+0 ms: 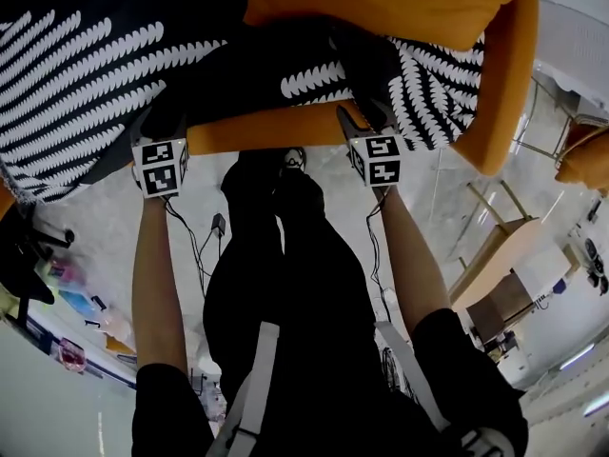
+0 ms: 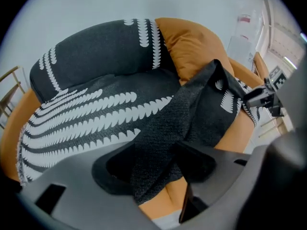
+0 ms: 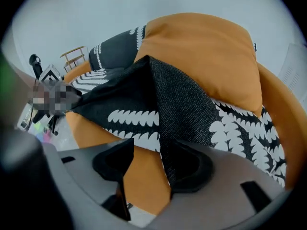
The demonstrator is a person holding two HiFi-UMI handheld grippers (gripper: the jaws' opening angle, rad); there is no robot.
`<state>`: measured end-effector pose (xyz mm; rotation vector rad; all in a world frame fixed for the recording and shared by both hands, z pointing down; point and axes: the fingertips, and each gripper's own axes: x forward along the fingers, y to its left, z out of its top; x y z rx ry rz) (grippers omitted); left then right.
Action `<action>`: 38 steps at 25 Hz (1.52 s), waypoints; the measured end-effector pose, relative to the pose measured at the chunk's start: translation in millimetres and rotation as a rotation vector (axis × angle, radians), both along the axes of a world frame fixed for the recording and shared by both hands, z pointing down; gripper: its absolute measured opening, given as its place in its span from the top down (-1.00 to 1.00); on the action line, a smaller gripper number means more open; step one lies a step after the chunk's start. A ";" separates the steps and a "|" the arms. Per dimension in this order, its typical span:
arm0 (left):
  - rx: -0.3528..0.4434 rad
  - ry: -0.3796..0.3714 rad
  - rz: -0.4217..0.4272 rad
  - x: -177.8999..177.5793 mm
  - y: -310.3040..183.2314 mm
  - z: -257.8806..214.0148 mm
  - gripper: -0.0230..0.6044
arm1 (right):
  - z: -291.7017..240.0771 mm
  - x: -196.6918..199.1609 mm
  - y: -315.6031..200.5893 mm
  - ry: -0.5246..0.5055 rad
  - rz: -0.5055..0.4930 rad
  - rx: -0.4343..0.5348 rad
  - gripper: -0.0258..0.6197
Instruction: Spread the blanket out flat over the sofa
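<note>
Fabric comes first: you have one blanket point(image 1: 86, 65), a coarse charcoal weave printed with curving rows of white, leaf-shaped marks. It lies over the rounded seat and up the back on your left side. Its near part is gathered into a plain, dark, grainy fold that runs along the front edge between your two tools. One sofa point(image 1: 276, 127) carries it, smooth orange upholstery with a curved, tub-like back and arm. One plump orange cushion point(image 3: 201, 56) leans against that back, its lower edge meeting the blanket. Your left gripper point(image 2: 153, 169) has its two dark, cupped pads closed on a thick twist of the fold, which fills the gap between them. Your right gripper point(image 3: 151, 169) stands with its jaws apart. The blanket's edge lies against the pad point(image 3: 192, 169) at the right of that gripper's view, and bare orange upholstery shows between the fabric and the other pad. Each tool carries one white cube with black square markers, two in all: the left cube point(image 1: 159, 167) and the right cube point(image 1: 383, 160), both just in front of the sofa's edge. Under you is a pale, glossy, marbled floor point(image 1: 114, 236). One slatted wooden chair point(image 3: 74, 56) stands beyond the sofa, by the plain wall.
</note>
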<state>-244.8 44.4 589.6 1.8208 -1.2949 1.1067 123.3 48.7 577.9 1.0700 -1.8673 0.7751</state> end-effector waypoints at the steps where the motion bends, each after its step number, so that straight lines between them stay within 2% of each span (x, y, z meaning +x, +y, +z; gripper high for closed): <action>1: -0.005 0.005 -0.007 -2.9 -3.1 1.8 0.14 | 1.9 1.7 -3.2 0.007 0.009 -0.002 0.13; 3: -0.027 0.020 -0.001 -4.2 -5.4 7.1 0.14 | 6.6 7.4 -7.0 0.028 0.031 -0.008 0.11; 6: -0.073 0.025 0.065 1.2 -2.9 15.1 0.14 | 15.5 15.6 -7.5 0.059 0.061 -0.026 0.11; 8: -0.101 0.031 0.102 5.2 -1.2 20.4 0.14 | 22.3 17.2 -7.6 0.080 0.054 -0.041 0.11; 10: -0.124 0.043 0.100 5.2 -0.4 25.4 0.14 | 28.4 17.7 -8.5 0.111 0.036 -0.052 0.14; 11: -0.133 0.051 0.086 3.9 -0.3 27.5 0.14 | 29.8 18.7 -10.0 0.124 0.038 -0.050 0.21; 14: -0.150 0.080 0.046 0.5 0.0 29.8 0.17 | 27.6 25.7 -15.6 0.122 0.103 -0.041 0.82; 16: -0.148 0.083 0.046 0.9 -0.3 28.8 0.26 | 24.8 29.9 -16.1 0.099 0.134 -0.049 0.84; 17: -0.147 0.078 0.053 1.9 0.2 27.9 0.37 | 23.0 31.1 -15.1 0.093 0.133 -0.051 0.84; 19: -0.144 0.067 0.081 4.7 4.0 24.3 0.58 | 18.0 32.9 -10.1 0.097 0.109 -0.048 0.85; 22: -0.129 0.048 0.128 10.0 10.7 15.1 0.75 | 8.0 36.3 -2.9 0.106 0.082 -0.030 0.85; 27: -0.100 0.050 0.158 18.7 17.7 1.7 0.79 | -3.1 39.0 4.1 0.103 0.072 -0.009 0.85; 38: -0.128 0.071 0.122 26.5 68.1 -5.5 0.80 | -17.0 37.7 32.8 0.079 0.062 0.005 0.86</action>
